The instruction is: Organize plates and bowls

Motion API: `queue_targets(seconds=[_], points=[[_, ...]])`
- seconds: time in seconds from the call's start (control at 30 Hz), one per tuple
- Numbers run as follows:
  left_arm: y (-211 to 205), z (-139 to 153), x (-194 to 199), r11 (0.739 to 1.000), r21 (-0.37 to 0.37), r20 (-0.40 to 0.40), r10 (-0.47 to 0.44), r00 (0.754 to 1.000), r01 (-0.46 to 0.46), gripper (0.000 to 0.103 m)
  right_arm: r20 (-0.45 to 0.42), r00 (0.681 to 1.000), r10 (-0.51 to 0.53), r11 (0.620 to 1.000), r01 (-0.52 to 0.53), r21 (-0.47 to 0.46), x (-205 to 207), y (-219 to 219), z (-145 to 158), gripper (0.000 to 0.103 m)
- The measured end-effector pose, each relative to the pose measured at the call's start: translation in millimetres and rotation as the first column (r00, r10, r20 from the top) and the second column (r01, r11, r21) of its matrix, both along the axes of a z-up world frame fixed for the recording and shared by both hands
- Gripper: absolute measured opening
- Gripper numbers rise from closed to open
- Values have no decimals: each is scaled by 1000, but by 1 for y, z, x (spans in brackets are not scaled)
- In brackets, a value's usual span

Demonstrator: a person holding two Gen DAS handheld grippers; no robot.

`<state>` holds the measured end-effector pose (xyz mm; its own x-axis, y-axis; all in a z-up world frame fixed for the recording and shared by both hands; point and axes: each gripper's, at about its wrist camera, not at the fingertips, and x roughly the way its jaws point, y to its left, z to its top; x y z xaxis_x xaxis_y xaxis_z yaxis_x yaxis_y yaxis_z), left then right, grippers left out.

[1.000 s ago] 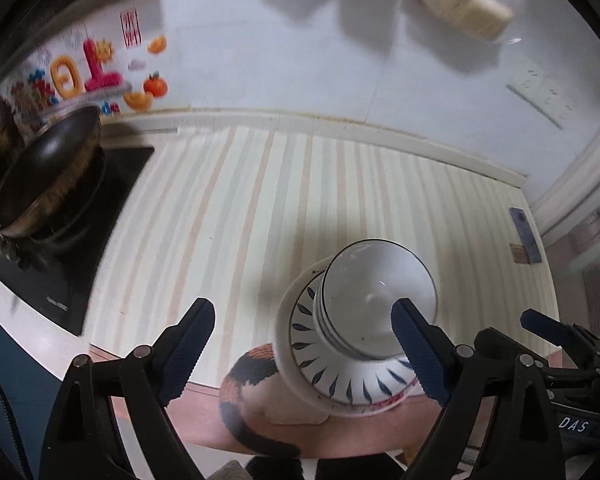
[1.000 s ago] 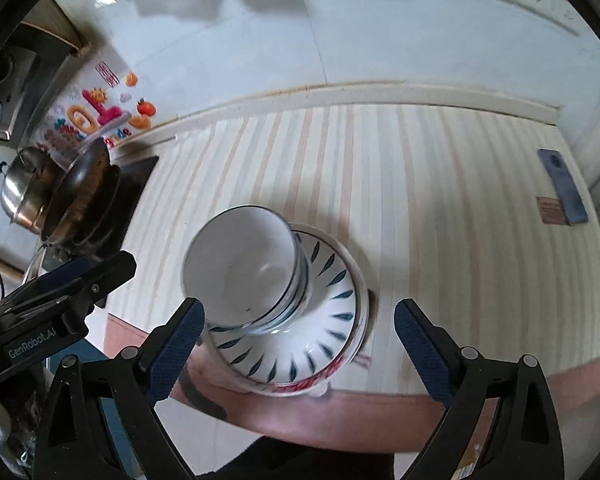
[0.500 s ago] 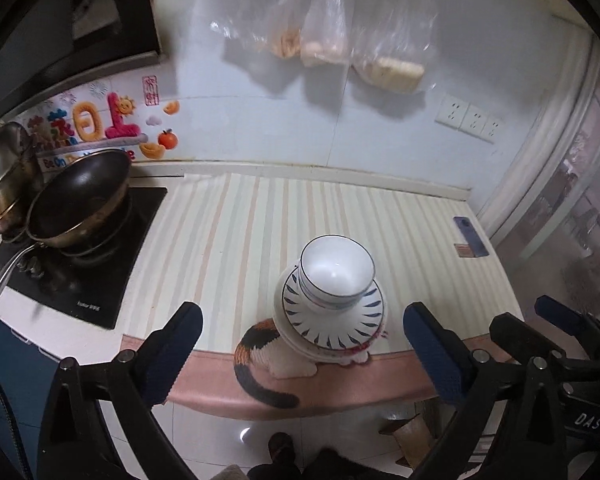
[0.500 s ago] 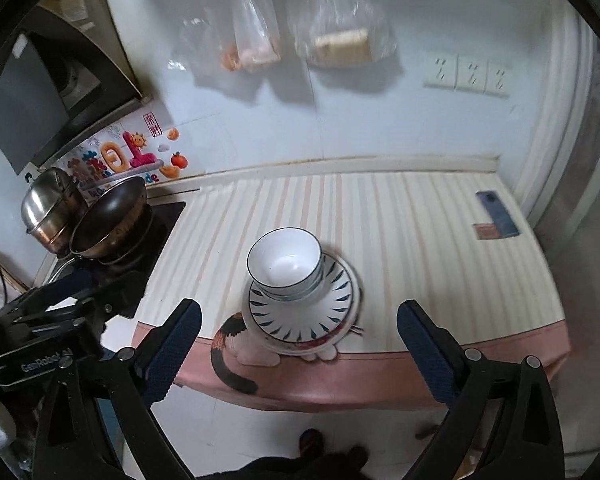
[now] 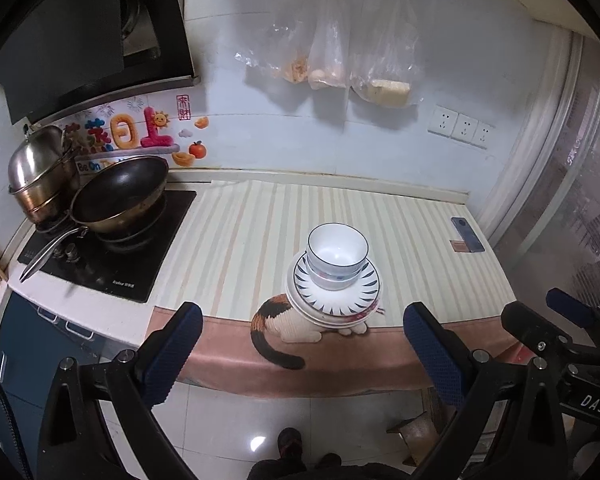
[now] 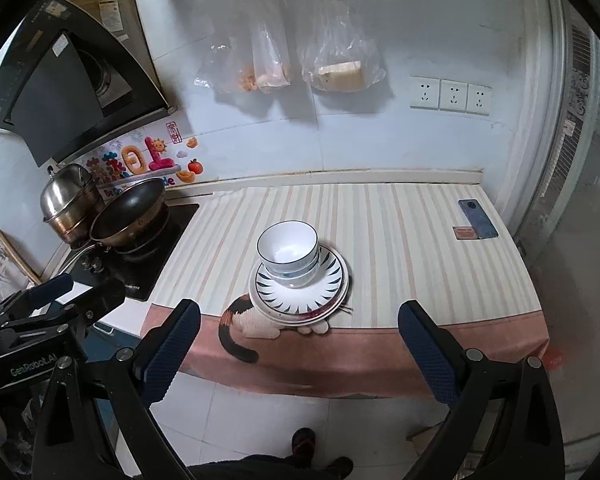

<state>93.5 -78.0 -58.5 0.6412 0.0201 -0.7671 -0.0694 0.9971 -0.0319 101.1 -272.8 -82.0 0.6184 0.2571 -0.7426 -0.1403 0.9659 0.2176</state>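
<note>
White bowls with a dark rim point(image 5: 337, 254) point(image 6: 288, 254) are nested on a stack of white plates with blue petal marks point(image 5: 358, 294) point(image 6: 328, 286). The stack stands near the front edge of the striped counter point(image 5: 260, 232) point(image 6: 400, 232), partly over a cat picture point(image 5: 288, 326) point(image 6: 240, 322) on the cloth. My left gripper point(image 5: 304, 350) is open and empty, well back from the counter over the floor. My right gripper point(image 6: 300, 350) is open and empty too, equally far back.
A hob point(image 5: 112, 256) at the left carries a dark wok point(image 5: 120, 196) point(image 6: 130, 212) and a steel pot point(image 5: 40, 176) point(image 6: 70, 200). A phone point(image 5: 467, 234) point(image 6: 478, 218) lies at the counter's right end. Plastic bags point(image 5: 332, 52) point(image 6: 300, 52) hang on the wall.
Both grippers have pulled back and up from close over the stack, to far off the counter's front edge. The bowls and plates stayed in place.
</note>
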Motion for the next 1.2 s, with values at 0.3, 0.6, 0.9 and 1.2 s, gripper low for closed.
queue_targets(seconds=[0.3,0.6,0.9,1.2], points=[[-5,12,-30,999,44,53,18,998,-20,103,30,999,-15,1000,15,5,-25,-11,12,101],[-3,18,-42,998,60,74,19,997,-24,103,45,999,-12,1000,12,-2,-30,-13,17,102],[-4,21,-48,997,66,88,23,996,-29,103,43,999,-7,1000,7,0,-32,-13,18,102],[-3,22,-49,997,65,89,22,996,-28,103,39,999,-7,1000,7,1,-36,-11,17,102]])
